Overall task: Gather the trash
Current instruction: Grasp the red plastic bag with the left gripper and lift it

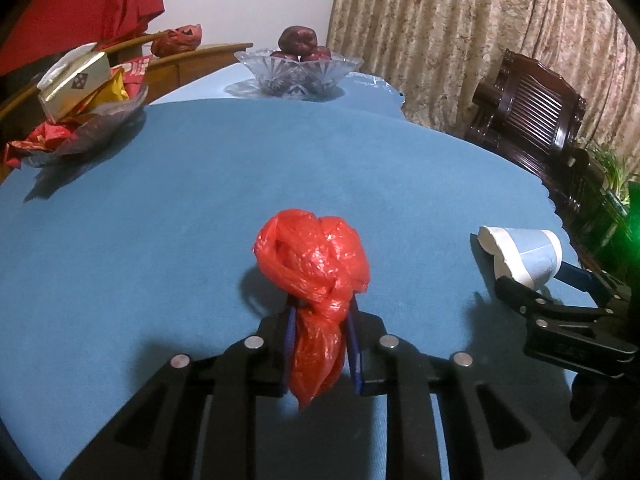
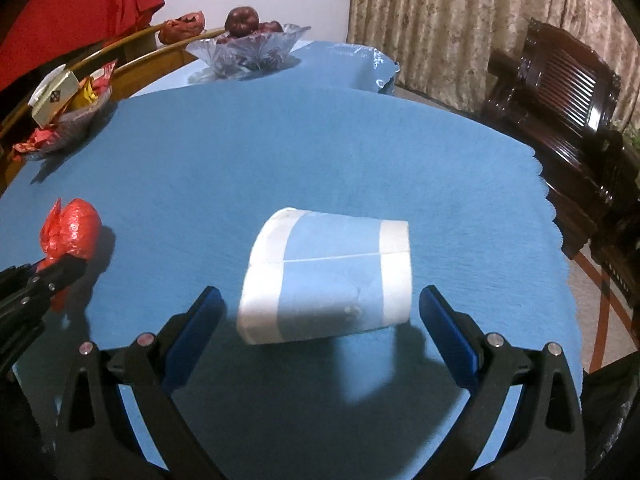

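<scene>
A knotted red plastic bag (image 1: 312, 264) is pinched at its lower end between the blue pads of my left gripper (image 1: 322, 316), which is shut on it just above the blue tablecloth (image 1: 280, 160). The right wrist view shows the bag (image 2: 74, 228) and left gripper (image 2: 60, 268) at the left edge. A crushed white and blue paper cup (image 2: 328, 276) lies on its side. My right gripper (image 2: 320, 296) stands open with a finger on either side of the cup, not touching it. In the left wrist view, the cup (image 1: 524, 252) and right gripper (image 1: 548, 284) are far right.
A glass bowl of dark red fruit (image 1: 298, 68) stands at the table's far edge. A glass dish with snack packets and a box (image 1: 80, 112) sits far left. A dark wooden chair (image 1: 532, 112) stands beyond the table's scalloped right edge, before a curtain.
</scene>
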### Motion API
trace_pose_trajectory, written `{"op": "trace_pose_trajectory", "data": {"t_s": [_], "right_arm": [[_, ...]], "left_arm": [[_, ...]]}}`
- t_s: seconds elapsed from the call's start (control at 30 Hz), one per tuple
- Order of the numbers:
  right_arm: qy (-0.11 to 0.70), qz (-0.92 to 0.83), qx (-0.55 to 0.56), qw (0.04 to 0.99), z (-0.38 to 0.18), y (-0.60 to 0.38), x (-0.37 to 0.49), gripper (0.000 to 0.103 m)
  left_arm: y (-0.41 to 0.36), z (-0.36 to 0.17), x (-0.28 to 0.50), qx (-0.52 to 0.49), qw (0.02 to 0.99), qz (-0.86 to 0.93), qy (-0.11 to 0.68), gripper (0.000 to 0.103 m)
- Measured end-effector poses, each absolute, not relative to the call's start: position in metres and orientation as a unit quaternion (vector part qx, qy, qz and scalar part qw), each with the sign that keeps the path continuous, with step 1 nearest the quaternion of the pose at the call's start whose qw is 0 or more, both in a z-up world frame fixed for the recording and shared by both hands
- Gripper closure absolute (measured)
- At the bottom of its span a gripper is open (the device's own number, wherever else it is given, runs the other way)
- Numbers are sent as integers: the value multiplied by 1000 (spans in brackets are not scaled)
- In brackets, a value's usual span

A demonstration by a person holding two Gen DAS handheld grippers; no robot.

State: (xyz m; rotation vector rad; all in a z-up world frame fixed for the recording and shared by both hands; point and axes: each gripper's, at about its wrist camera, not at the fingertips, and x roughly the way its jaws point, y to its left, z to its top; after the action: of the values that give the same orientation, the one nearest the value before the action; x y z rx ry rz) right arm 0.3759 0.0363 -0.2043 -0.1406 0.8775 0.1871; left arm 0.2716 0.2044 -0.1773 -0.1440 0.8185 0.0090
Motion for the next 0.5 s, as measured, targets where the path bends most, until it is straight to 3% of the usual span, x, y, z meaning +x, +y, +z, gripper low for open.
{"op": "trace_pose_trajectory", "data": {"t_s": [0.03, 0.07, 0.1, 0.13, 0.5], "right_arm": [[425, 90, -69, 898, -205, 37, 376, 8], [426, 91, -68, 897, -206, 36, 376, 13], [428, 94, -65, 896, -207, 35, 376, 24], [431, 96, -64, 895, -207, 34, 375, 26], [426, 114, -34, 897, -190, 16, 357, 29]], "left_arm": [[204, -177, 271, -70, 915, 4, 398, 81], [204, -177, 271, -70, 915, 4, 398, 81], [203, -177, 270, -69, 915, 3, 398, 81], [202, -176, 270, -68, 915, 3, 398, 81], [186, -160, 261, -58, 920, -4, 389, 81]]}}
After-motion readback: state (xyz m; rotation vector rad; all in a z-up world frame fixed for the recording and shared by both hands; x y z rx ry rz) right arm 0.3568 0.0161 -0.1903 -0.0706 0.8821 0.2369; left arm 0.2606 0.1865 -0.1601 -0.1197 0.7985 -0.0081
